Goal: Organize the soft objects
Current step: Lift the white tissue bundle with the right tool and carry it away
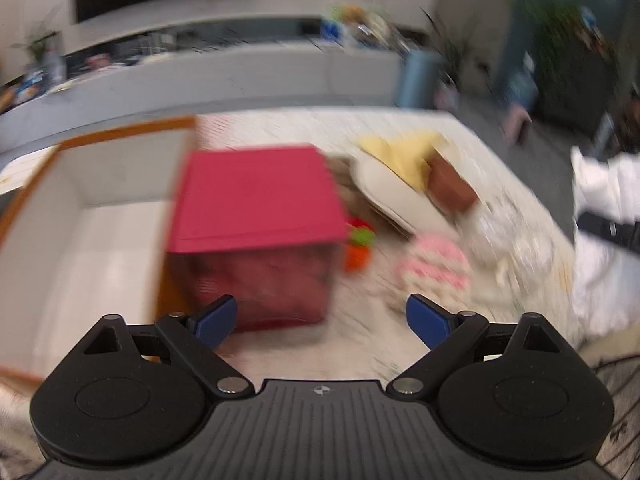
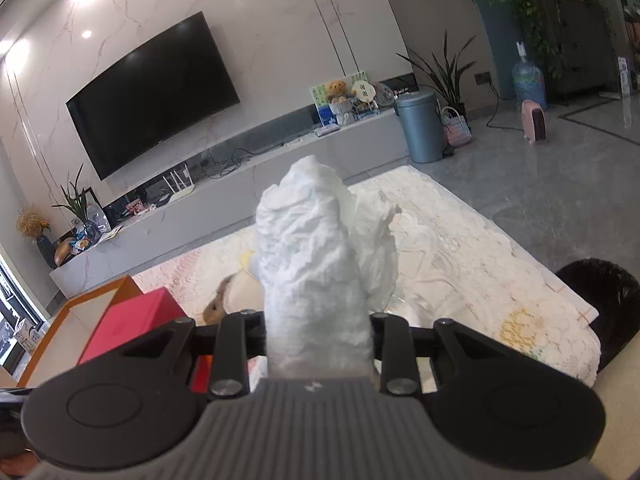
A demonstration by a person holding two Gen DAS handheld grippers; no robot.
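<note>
The right tongs (image 2: 318, 332) are clamped narrow on a crumpled white cloth (image 2: 316, 256), which stands up out of the jaws toward twelve o'clock and hides much of the table ahead. The left tongs (image 1: 320, 320) are spread wide and hold nothing; their blue fingertips (image 1: 218, 318) frame the near face of a red box (image 1: 256, 232).

The step in hand looks like carrying the cloth to a container. To do it well, keep the grip firm and low on the bundle, since its loose upper folds could flop or catch on a rim. Swing it toward ten o'clock, where the white bin (image 1: 100, 216) with an orange rim sits just beside the red box, and lower it well inside before letting go.

The cloth is bulky, wrinkled and limp, bunched into a rough column with a looser flap at one o'clock. In the left view, blurred, a pink knitted piece (image 1: 436, 264) lies at one o'clock, with a yellow cloth (image 1: 404, 152) farther back on the pale table cover (image 2: 480, 264).
</note>
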